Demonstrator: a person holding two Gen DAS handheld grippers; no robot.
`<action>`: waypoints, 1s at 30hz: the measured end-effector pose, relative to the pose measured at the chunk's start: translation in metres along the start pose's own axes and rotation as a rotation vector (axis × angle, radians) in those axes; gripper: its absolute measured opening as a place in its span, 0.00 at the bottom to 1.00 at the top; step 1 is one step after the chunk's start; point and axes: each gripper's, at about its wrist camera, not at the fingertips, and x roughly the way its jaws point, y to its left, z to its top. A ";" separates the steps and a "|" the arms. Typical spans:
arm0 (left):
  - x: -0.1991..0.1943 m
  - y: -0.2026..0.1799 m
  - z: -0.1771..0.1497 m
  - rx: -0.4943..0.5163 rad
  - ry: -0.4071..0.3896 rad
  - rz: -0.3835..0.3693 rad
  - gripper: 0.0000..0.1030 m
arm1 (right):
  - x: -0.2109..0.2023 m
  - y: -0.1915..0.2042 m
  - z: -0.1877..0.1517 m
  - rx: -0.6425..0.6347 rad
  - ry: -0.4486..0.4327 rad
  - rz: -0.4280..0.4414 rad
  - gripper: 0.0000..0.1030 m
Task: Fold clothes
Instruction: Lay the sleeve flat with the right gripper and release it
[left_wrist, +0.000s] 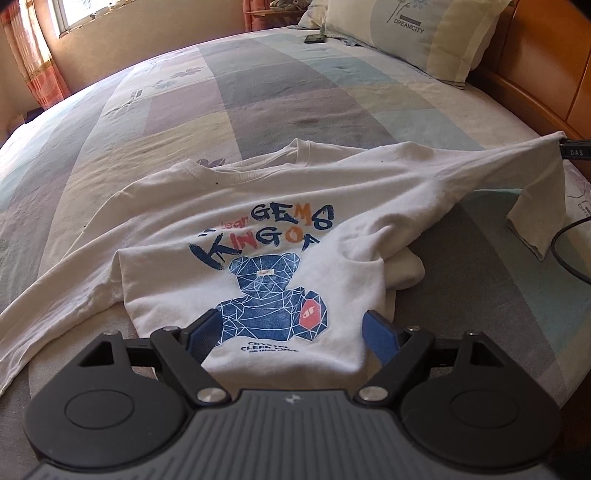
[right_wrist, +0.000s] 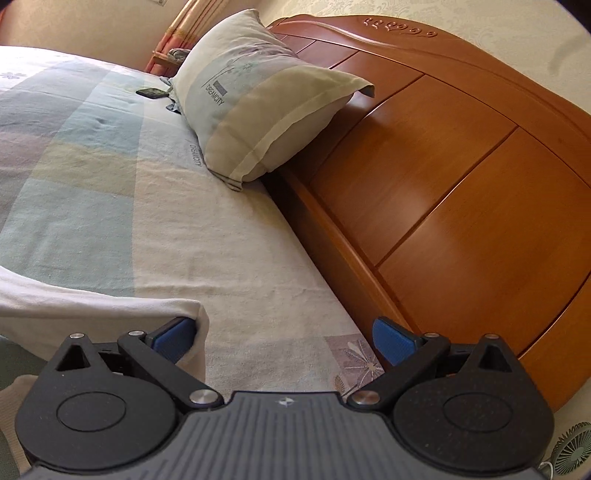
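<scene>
Currently the white sweatshirt is spread print-up on the bed, one sleeve lifted over the right gripper, probably for folding inward; both it and the left gripper are seen spread wide, clamping nothing
</scene>
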 end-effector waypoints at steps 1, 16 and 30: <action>0.000 -0.001 0.001 0.000 0.001 0.000 0.81 | -0.001 -0.002 0.000 0.001 -0.019 -0.018 1.00; 0.017 -0.018 0.008 0.041 0.045 -0.016 0.81 | -0.011 0.004 -0.052 0.038 0.110 0.236 1.00; 0.016 -0.020 0.006 0.059 0.063 0.006 0.81 | 0.013 0.081 -0.041 -0.004 0.137 0.350 1.00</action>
